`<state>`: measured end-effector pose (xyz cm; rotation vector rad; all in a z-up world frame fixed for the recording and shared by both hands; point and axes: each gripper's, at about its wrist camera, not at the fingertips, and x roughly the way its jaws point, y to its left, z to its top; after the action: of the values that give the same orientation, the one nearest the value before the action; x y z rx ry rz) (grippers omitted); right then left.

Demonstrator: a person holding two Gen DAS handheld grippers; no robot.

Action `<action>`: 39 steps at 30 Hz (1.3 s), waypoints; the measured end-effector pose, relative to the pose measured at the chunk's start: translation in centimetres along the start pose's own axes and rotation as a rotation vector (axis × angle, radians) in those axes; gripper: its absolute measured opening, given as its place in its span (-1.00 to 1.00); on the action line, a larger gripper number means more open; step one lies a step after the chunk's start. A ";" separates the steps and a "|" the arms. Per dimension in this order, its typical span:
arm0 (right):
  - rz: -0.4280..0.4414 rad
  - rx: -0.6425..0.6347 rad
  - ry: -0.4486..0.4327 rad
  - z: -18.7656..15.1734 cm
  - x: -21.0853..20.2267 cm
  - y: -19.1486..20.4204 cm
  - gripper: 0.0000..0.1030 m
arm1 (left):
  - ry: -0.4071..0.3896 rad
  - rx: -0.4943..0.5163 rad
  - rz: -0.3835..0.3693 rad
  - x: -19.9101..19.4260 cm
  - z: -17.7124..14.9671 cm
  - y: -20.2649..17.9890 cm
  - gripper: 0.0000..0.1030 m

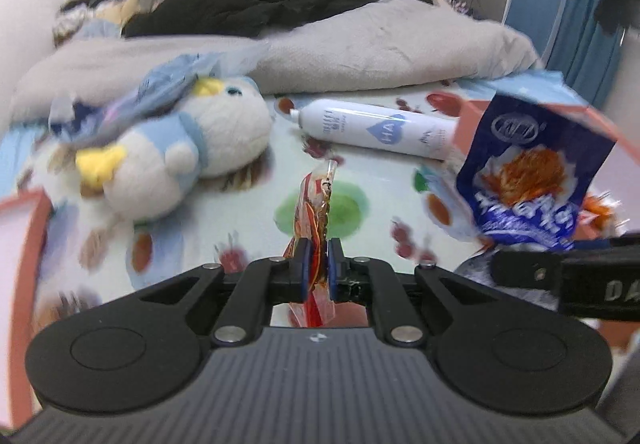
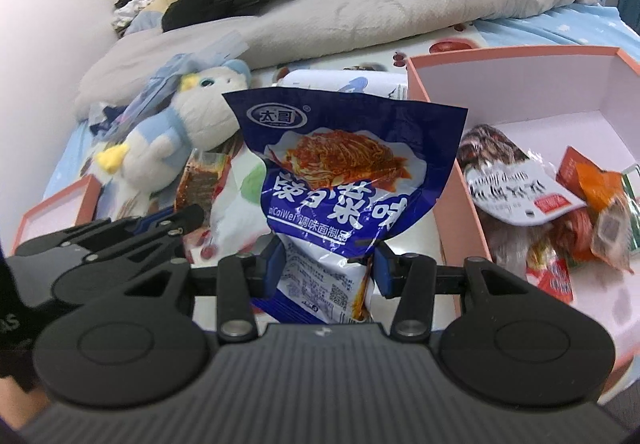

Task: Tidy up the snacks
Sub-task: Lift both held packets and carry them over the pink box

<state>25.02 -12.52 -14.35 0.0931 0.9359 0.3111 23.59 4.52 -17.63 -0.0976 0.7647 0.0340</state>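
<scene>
Bed (image 2: 520,32): soft printed sheet, gives under any load, so nothing sets down firmly.

Pink box (image 2: 516,62), my landmark: open top, stiff upright walls, several packets already piled at its near end, bare floor toward its far wall. Best room for a drop, I judge, is there.

Plush penguin (image 2: 172,132) and white bottle (image 1: 380,130) lie well left of the box; they crowd that side.

Blue snack bag (image 2: 344,168): held up just left of the box's near wall, my right tool (image 2: 328,268) clenched on its lower part. Light, crinkly, slick film; it flops above the pinch. It must clear the wall.

Small red packet (image 1: 316,204): further left of the box, edge-on, thin and limp, pinched in my left tool (image 1: 316,268).
</scene>
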 end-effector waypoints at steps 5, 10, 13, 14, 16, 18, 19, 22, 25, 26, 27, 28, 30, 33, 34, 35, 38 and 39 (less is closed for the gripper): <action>0.000 -0.025 0.010 -2.2 -1.5 0.1 -0.06 | 0.012 -0.044 -0.031 -3.0 -2.1 0.2 -0.80; 0.006 -0.037 0.016 -3.7 -2.6 0.0 -0.06 | 0.020 -0.046 -0.051 -4.9 -3.2 -0.5 -0.80; 0.009 -0.040 0.008 -4.0 -3.3 -0.2 -0.06 | 0.017 -0.078 -0.082 -5.9 -3.0 -0.7 -0.80; 0.009 -0.042 0.001 -4.0 -3.6 -0.3 -0.06 | 0.012 -0.080 -0.088 -6.2 -2.8 -0.8 -0.80; 0.013 -0.041 -0.013 -3.8 -4.3 -0.5 -0.06 | 0.001 -0.085 -0.098 -6.9 -2.3 -1.1 -0.80; 0.011 -0.040 -0.034 -3.6 -5.1 -0.8 -0.06 | -0.011 -0.099 -0.122 -7.7 -1.5 -1.3 -0.80; 0.006 -0.036 -0.046 -3.5 -5.4 -1.0 -0.06 | -0.020 -0.097 -0.127 -8.1 -1.2 -1.5 -0.80; 0.002 -0.015 -0.087 -2.8 -6.7 -1.6 -0.06 | -0.048 -0.087 -0.146 -9.5 0.1 -2.1 -0.80; -0.002 -0.017 -0.134 -1.8 -8.2 -1.9 -0.06 | -0.081 -0.080 -0.172 -10.8 1.6 -2.7 -0.80; -0.004 -0.015 -0.150 -1.5 -8.7 -2.1 -0.05 | -0.094 -0.074 -0.176 -11.2 2.1 -3.0 -0.80; -0.005 -0.012 -0.165 -1.1 -9.2 -2.2 -0.05 | -0.104 -0.068 -0.179 -11.6 2.6 -3.3 -0.80; -0.006 -0.013 -0.181 -0.6 -9.7 -2.4 -0.06 | -0.115 -0.064 -0.184 -12.0 3.1 -3.7 -0.80; -0.015 -0.017 -0.211 0.1 -10.5 -2.8 -0.06 | -0.133 -0.058 -0.202 -12.6 4.2 -4.4 -0.80; -0.022 -0.015 -0.249 1.3 -11.8 -3.5 -0.06 | -0.161 -0.045 -0.225 -13.4 5.7 -5.7 -0.80; -0.026 -0.017 -0.263 1.7 -12.2 -3.8 -0.06 | -0.169 -0.040 -0.230 -13.7 6.2 -6.1 -0.80; -0.029 -0.018 -0.274 2.1 -12.5 -4.0 -0.06 | -0.177 -0.035 -0.239 -13.9 6.7 -6.6 -0.80; -0.036 -0.012 -0.308 3.2 -13.6 -5.0 -0.06 | -0.198 -0.025 -0.266 -14.4 8.1 -7.9 -0.80; -0.038 -0.006 -0.319 3.6 -14.0 -5.4 -0.05 | -0.205 -0.018 -0.272 -14.6 8.6 -8.4 -0.80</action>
<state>21.40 -21.74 -2.47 0.1153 0.6194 0.2545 19.56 -2.95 -0.73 -0.2111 0.5419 -0.2046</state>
